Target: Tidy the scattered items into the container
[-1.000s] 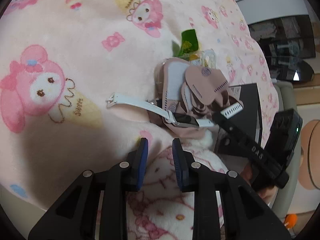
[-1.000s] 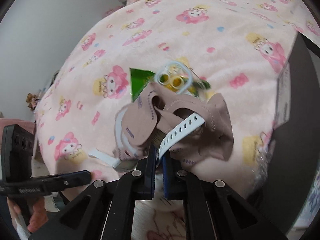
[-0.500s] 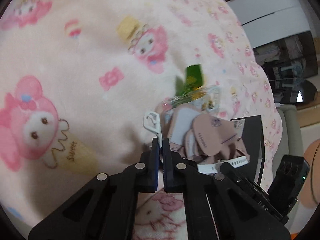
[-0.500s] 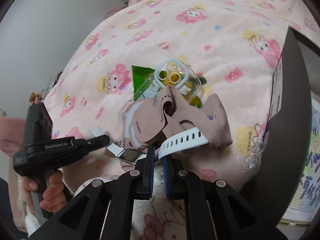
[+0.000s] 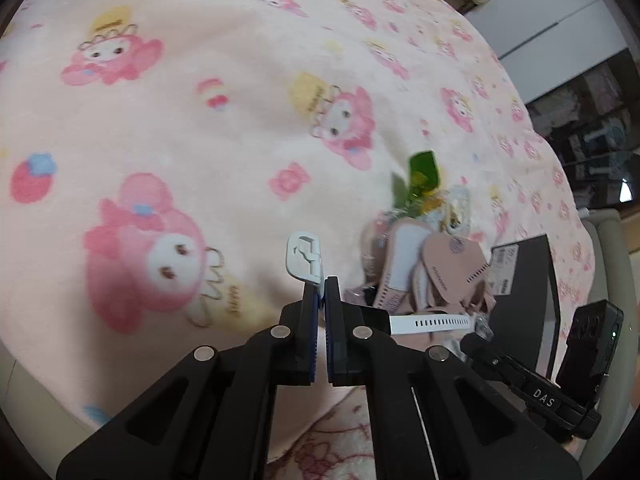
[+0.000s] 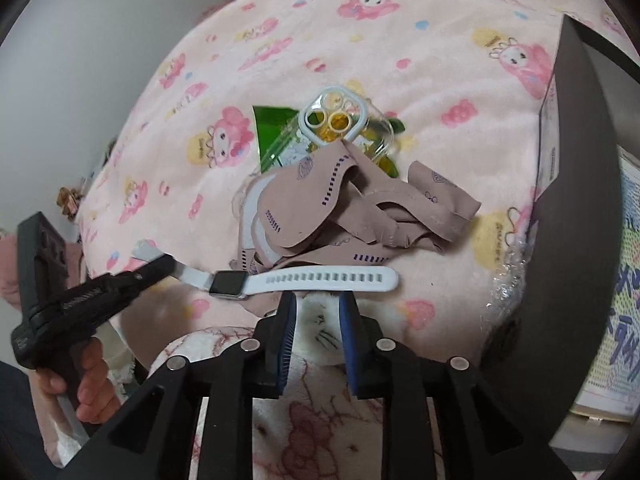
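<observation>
White watch is hanging over the bed from your left hand-held gripper, which is clenching its buckle end, while your right hand-held gripper is opening empty, with nothing visibly reaching the black box yet.

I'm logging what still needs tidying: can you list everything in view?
smartwatch: one, white strap, nearest the claws, buckle end in left claw
face masks: a heap, dusty pink, mid-blanket
phone case: one, clear, behind the masks
packet: one, green, under the case
box: one, black, right edge
blanket: one, pink cartoon print
left claw: shut on the strap
right claw: opening, nothing between the pads
hand: one, holding the left claw's grip
</observation>
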The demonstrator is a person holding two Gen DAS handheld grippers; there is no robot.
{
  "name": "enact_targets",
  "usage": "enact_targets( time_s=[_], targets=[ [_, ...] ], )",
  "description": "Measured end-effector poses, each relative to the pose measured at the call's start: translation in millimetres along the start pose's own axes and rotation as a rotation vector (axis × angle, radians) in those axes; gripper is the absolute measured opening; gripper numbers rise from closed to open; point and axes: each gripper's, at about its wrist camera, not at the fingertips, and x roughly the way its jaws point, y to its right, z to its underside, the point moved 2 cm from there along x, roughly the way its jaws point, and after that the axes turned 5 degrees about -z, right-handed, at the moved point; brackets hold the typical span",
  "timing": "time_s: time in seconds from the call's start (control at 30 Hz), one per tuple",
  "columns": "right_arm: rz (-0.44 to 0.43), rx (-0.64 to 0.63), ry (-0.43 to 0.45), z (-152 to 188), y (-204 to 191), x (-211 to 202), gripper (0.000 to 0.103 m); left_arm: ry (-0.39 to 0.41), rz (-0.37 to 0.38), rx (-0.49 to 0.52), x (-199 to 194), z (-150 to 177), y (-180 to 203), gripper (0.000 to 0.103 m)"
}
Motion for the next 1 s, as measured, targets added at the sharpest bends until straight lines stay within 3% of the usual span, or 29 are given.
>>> enact_targets(
  time_s=[0.17,0.33,0.5,0.57,0.67,1.0],
  targets=[
    [-0.015,-0.012,-0.061,6,-3,11,0.038,0.005,0.02,-0.01,-1,-1,-10,0.001],
    [-0.069,0.065,0.009,-5,1,9,0.038,-0.014,0.04,-0.018,5,3,-14,0.001],
    [-0.033,0.11,0.013,-12,7,23,0.038,-0.017,0.051,-0.013,6,3,-18,0.001],
    [-0.04,0.105,0.04,-14,7,21,0.014,-0.032,0.056,-0.008,8,3,-17,0.001],
    [-0.025,0.035,0.096,-13,-5,7,0.006,-0.02,0.09,0.027,-1,3,-7,0.001],
    [-0.023,-0.037,0.248,-15,-24,-58,0.003,0.093,0.157,0.176,-55,2,47,0.001]
  ],
)
